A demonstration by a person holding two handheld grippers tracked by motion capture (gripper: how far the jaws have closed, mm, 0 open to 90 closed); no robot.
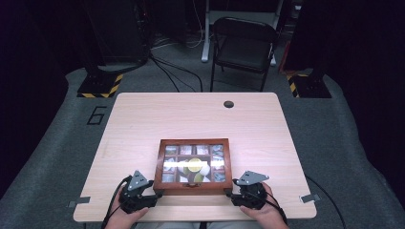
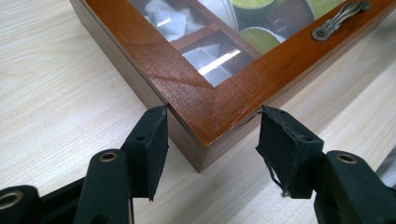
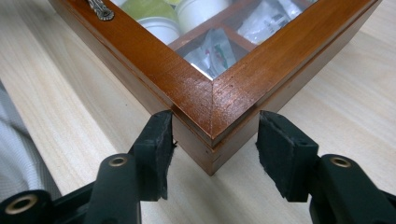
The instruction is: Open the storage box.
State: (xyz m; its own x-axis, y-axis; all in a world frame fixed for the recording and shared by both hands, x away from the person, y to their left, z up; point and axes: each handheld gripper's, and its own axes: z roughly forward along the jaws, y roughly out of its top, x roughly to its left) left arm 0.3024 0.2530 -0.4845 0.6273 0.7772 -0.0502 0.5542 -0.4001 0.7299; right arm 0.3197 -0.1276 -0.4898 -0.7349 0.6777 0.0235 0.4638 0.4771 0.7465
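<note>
High view: a shallow brown wooden box with a glass-paned lid lies on the pale wooden table, its near edge facing the person. The left gripper, held in the person's left hand, stands at the box's near left corner; the right gripper, held in the right hand, stands at its near right corner. A dark folding chair stands well beyond the table. Left gripper view: the box corner pokes between the two black jaws. The one pad touches the corner's side at the lid edge, and the other pad touches the lid edge of the adjoining side; the jaws stand partly open, astride the corner. Beyond them, an ornate metal handle sits on the lid frame, and sachets and green-topped cups show under the glass. Right gripper view: the opposite near corner likewise lies between partly open jaws; whether the pads press on the wood cannot be told.
</note>
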